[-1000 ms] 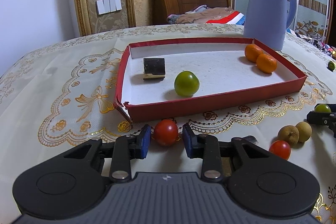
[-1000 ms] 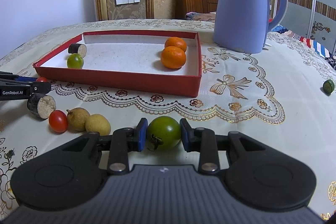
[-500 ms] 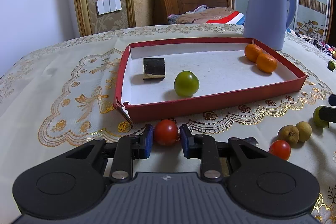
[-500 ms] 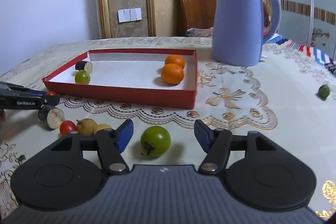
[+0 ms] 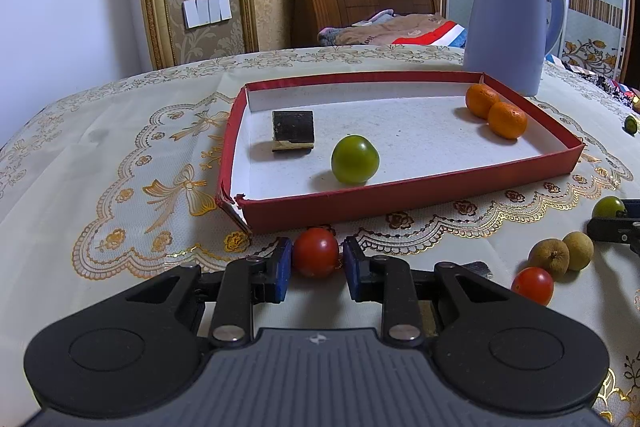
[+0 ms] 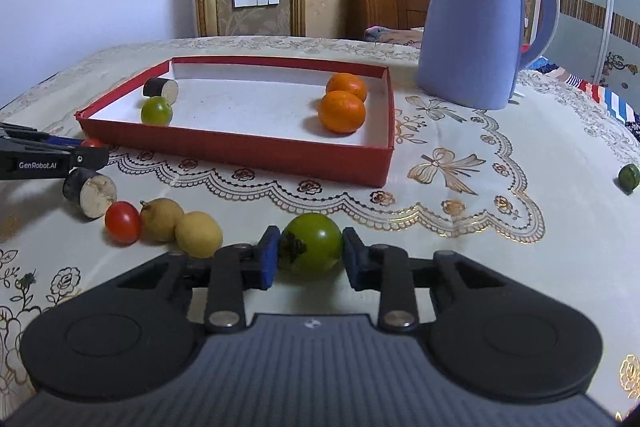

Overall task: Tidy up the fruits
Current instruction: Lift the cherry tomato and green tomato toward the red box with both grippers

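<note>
In the left wrist view my left gripper is shut on a red tomato, down on the cloth just in front of the red tray. In the right wrist view my right gripper is closing; a green tomato sits between its blue pads, which touch it on both sides. The tray holds a green fruit, two oranges and a dark cut piece.
Loose on the cloth lie a dark piece with a pale cut face, a small red tomato and two tan fruits. A small green fruit lies far right. A blue kettle stands behind the tray's right corner.
My right gripper let go of the green tomato, opened wide around it, then closed back on it. My left gripper tightened slightly on the red tomato and stayed in place.
</note>
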Demonstrator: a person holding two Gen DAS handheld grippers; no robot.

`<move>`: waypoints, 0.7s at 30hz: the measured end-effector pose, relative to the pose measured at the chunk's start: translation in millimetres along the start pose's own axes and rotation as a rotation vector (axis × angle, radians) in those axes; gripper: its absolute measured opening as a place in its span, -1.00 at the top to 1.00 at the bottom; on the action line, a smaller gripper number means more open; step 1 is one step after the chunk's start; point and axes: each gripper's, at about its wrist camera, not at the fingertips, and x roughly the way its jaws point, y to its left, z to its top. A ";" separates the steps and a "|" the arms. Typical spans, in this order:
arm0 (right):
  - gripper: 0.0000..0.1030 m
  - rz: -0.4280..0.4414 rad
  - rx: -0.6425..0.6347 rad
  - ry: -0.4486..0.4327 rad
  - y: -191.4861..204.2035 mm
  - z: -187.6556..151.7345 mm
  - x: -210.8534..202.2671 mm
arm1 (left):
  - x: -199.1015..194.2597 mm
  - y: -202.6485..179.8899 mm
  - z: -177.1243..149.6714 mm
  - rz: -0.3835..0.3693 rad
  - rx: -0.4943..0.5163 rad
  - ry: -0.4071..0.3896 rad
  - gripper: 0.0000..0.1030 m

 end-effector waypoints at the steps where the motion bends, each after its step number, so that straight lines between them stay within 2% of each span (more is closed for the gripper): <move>1: 0.41 -0.003 -0.003 -0.001 0.4 -0.2 0.0 | 0.0 -0.1 -0.1 0.001 0.001 -0.001 0.48; 21: 0.41 -0.017 -0.002 -0.008 0.3 -0.2 -0.6 | -6.7 -1.3 -1.6 0.015 -0.005 -0.025 0.55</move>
